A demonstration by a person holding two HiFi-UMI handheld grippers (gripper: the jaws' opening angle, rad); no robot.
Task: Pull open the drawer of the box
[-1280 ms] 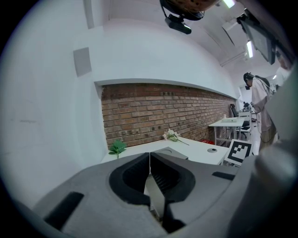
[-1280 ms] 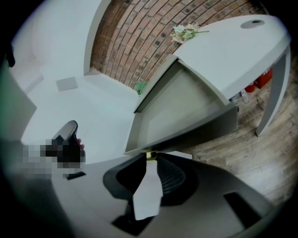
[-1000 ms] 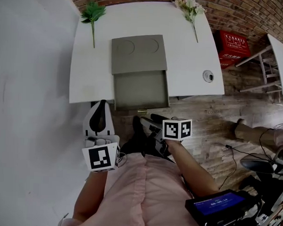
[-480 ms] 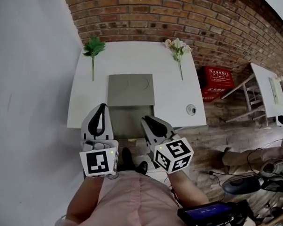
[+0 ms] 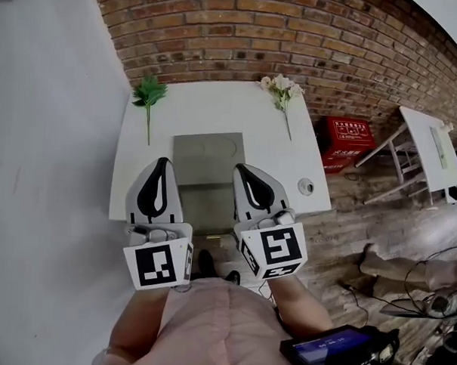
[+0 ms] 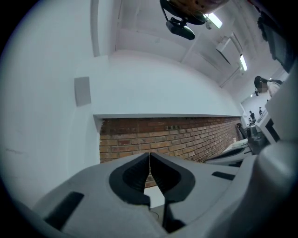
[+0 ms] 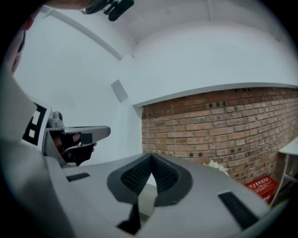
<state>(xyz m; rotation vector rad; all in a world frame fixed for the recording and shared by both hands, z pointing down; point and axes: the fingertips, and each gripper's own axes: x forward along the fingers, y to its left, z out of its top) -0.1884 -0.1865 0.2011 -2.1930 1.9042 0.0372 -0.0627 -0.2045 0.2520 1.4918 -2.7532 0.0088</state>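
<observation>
Both claws rose clear of the box: left claw pressed together, right claw just snapped together, both empty. Drawer stands pulled out, so the task looks done.

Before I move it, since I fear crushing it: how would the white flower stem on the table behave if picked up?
The white flower stem looks thin with a bushy head, so probably light and top-heavy, likely drooping if pinched low. Lying flat on the table, it seems unlikely to roll; petals may crush easily.
</observation>
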